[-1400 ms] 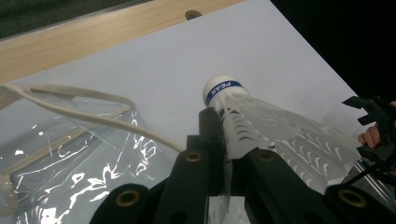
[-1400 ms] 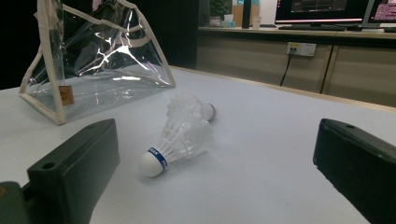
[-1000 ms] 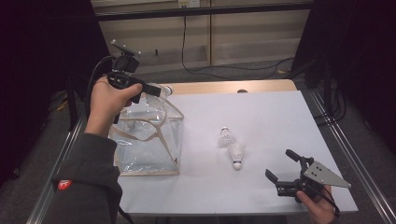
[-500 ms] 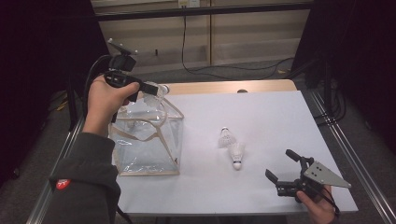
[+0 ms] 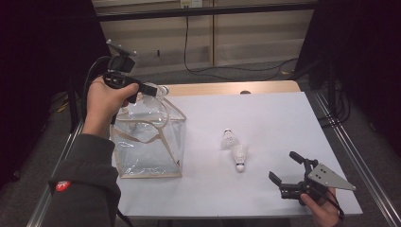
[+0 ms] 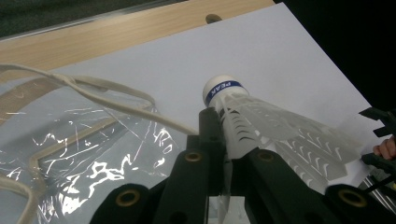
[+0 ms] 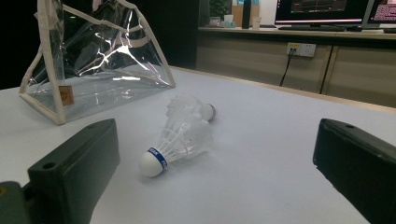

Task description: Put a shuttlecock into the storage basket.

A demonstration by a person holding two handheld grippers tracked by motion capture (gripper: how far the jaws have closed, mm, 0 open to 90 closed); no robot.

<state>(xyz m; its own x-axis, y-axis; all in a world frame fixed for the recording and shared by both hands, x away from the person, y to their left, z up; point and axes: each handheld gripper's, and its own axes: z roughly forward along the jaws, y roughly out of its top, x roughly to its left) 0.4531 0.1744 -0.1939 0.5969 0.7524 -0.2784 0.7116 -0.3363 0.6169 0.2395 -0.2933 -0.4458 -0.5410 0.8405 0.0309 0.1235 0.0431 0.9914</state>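
The left gripper (image 6: pixel 224 154) was seen clamped on a white feathered shuttlecock with a blue band round its cork (image 6: pixel 243 121), taken at the base of the skirt just behind the cork and held above the open mouth of a clear plastic bag with beige cloth trim and handles (image 5: pixel 149 142). That shuttlecock was judged very light and fragile: the thin vanes would crush or bend under a hard squeeze, whereas the cork and the stiff stems beside it offered the firmest hold. The bag's film appeared glossy, creased and limp, its handles soft cord-like straps. To the right of the bag, two more white shuttlecocks (image 5: pixel 235 149) lay together on the matte white table (image 5: pixel 283 118), touching or nearly so. Further right of the bag, at the near edge, the right gripper (image 5: pixel 293 177) was held with its jaws wide apart and nothing between them.
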